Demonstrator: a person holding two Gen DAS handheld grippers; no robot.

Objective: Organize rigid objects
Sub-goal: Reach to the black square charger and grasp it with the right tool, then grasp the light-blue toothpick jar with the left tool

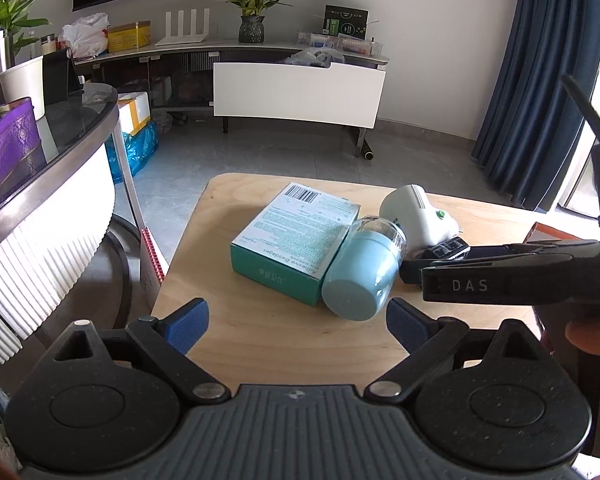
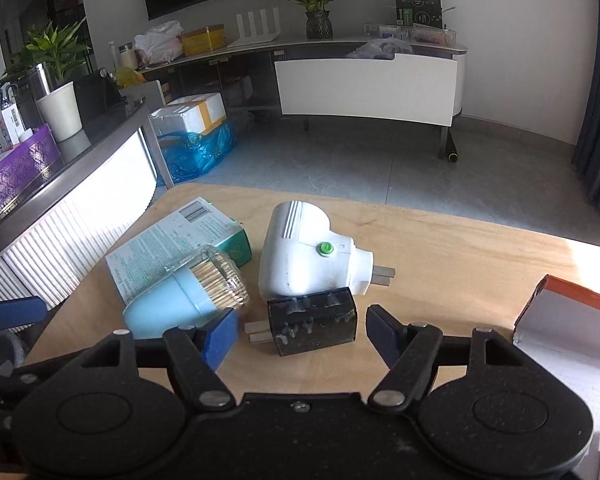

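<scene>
I am holding my right gripper [image 2: 300,334] open around the black plug [image 2: 314,320] at the near middle of the table [image 2: 460,248], pads not touching; my left gripper [image 1: 296,322] is hanging open and empty. Closing off-centre, I am risking nudging the white adapter [image 2: 300,256] or rolling the jar [image 2: 188,296] just left.

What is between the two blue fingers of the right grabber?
In the right wrist view, a black plug adapter lies on the wooden table between the open right gripper's fingers, not touching either pad.
</scene>
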